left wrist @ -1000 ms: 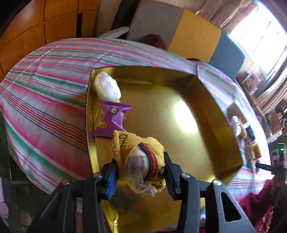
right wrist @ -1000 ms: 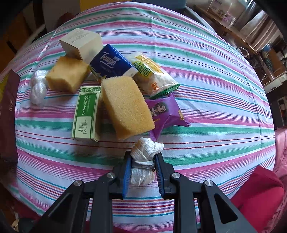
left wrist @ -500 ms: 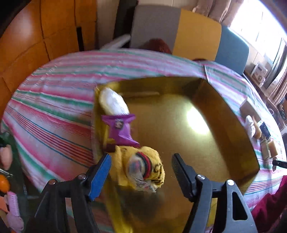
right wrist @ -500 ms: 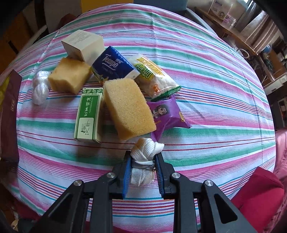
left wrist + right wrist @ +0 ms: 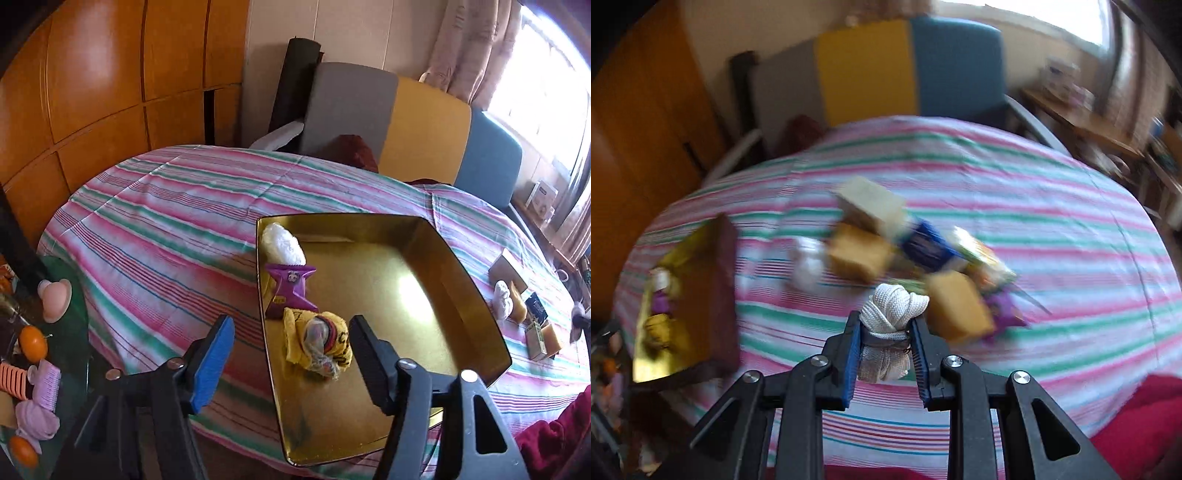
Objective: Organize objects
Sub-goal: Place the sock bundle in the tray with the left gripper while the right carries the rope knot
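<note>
you had your right hand-held gripper (image 5: 885, 341) clamped on the white rope bundle (image 5: 891, 314) above the worktop, your left hand-held gripper (image 5: 290, 354) gaped empty over the gold tray (image 5: 436, 236), so next carry it there.

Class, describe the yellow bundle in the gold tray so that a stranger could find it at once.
Start at the gold tray on the striped tablecloth. Three items line its left wall; the yellow bundle is the nearest, below the purple packet. Only it is yellow cloth with a red-and-black band.
</note>
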Available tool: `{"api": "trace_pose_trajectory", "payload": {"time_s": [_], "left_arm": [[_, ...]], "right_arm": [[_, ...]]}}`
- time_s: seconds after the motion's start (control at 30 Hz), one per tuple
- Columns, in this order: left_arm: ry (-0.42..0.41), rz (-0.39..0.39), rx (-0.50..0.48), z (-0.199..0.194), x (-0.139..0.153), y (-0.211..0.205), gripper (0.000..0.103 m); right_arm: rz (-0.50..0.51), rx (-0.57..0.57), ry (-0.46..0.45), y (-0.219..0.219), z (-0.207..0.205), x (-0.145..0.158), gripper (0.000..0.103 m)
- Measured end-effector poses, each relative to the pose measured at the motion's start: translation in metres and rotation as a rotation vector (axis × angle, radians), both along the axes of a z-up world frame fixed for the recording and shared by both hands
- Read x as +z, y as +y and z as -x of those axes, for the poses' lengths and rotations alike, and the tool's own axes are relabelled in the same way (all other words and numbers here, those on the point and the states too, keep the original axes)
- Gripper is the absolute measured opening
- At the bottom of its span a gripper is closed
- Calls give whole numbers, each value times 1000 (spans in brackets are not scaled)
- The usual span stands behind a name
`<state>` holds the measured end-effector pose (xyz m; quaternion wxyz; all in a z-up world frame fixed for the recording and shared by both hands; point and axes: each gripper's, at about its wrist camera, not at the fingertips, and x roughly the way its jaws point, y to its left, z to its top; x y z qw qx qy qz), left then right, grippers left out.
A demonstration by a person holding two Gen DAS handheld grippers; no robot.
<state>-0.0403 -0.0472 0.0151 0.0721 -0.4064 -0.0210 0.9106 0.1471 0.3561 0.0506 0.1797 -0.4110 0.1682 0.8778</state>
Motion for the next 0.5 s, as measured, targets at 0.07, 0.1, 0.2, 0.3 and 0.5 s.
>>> {"api": "trace_pose_trajectory", "payload": {"time_s": [0.07, 0.1, 0.2, 0.3, 0.5], "left_arm": [[-2, 7, 4, -4, -1, -2, 63], [-5, 6, 3, -4, -1, -2, 63], [-6, 0, 2, -6, -2, -6, 63], [-27, -27, 3, -6, -6, -13, 63], [-84, -70, 59, -2, -19, -39, 60]], "right_arm": [[12, 118, 30, -41, 28, 8, 26], [22, 189, 37, -66, 45, 9, 26], [68, 355, 36, -126, 88, 2, 26], [86, 484, 1, -174, 124, -14, 26], [118, 680, -94, -252, 168, -53, 26]]}}
